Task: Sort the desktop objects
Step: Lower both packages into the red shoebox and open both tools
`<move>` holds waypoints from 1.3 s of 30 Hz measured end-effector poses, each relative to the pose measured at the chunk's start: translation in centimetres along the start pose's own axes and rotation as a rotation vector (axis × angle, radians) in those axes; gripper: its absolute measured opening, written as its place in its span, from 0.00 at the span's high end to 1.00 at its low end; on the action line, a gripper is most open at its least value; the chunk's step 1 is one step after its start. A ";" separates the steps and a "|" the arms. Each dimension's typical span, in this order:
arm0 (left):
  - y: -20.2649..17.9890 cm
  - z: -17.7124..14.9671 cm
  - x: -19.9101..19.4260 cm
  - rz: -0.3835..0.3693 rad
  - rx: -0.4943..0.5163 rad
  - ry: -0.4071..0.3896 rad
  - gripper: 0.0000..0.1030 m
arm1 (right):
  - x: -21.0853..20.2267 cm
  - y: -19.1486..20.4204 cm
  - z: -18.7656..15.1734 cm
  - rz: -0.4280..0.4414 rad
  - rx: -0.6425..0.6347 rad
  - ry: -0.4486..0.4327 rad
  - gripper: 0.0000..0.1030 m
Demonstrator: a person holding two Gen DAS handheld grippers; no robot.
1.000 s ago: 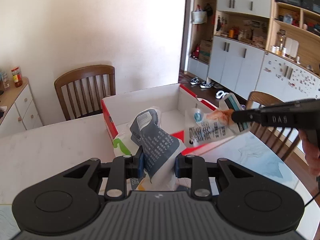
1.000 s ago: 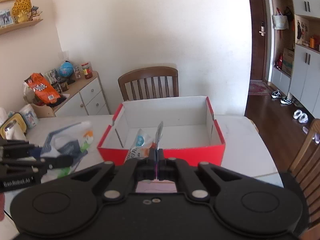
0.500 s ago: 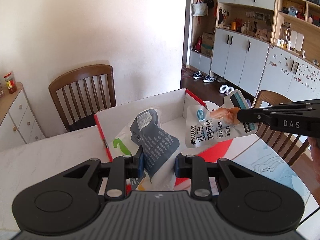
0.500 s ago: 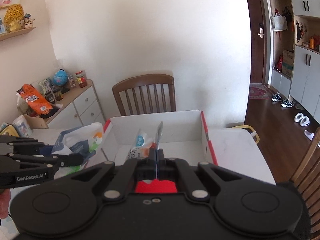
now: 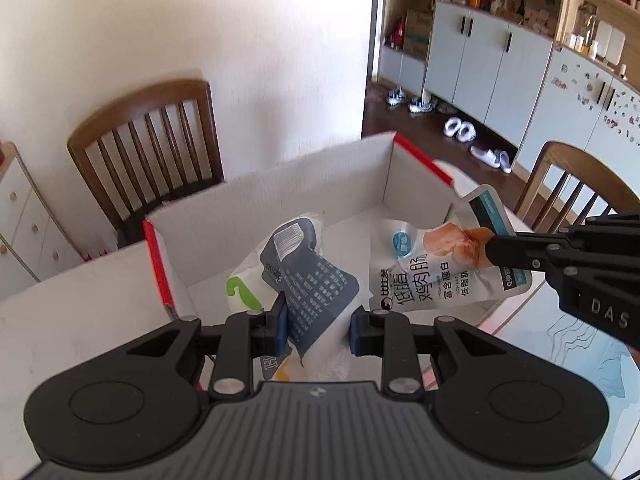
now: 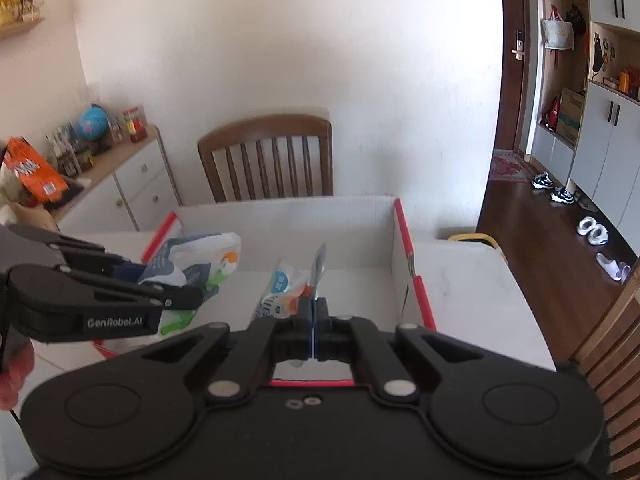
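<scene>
Both grippers over the box: left gripper pinching the bag, right gripper pinching the pouch.

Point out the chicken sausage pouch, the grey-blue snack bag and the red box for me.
chicken sausage pouch (image 5: 424, 276): left wrist view, on its printed front.
grey-blue snack bag (image 5: 316, 292): left wrist view, on the dark text panel.
red box (image 6: 280, 216): right wrist view, on the white inner back wall.
</scene>
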State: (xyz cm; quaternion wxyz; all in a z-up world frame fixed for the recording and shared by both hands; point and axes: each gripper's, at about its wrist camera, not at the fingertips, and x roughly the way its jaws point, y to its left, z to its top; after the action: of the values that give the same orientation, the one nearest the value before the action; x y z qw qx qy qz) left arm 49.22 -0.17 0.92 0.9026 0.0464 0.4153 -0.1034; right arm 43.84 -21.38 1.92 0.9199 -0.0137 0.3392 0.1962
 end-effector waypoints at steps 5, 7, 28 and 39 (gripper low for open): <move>1.1 0.8 2.6 -0.026 -0.016 0.062 0.75 | 2.3 -0.2 -0.2 -0.024 -0.005 0.049 1.00; 1.3 1.1 3.6 -0.023 -0.014 0.083 0.75 | 3.1 -0.2 -0.3 -0.036 -0.008 0.063 1.00; 1.3 1.0 8.0 -0.017 -0.023 0.214 0.72 | 6.6 -0.1 -1.5 -0.044 -0.024 0.151 0.99; 0.9 1.3 6.6 -0.021 -0.033 0.179 0.21 | 5.7 -0.8 -1.3 -0.028 -0.019 0.144 0.78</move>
State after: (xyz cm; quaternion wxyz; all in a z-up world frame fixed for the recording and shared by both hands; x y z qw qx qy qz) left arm 54.56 -0.48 -3.27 0.8614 0.0364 0.4963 -0.1016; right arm 47.22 -20.32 -2.77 0.8956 -0.0410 0.4025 0.1851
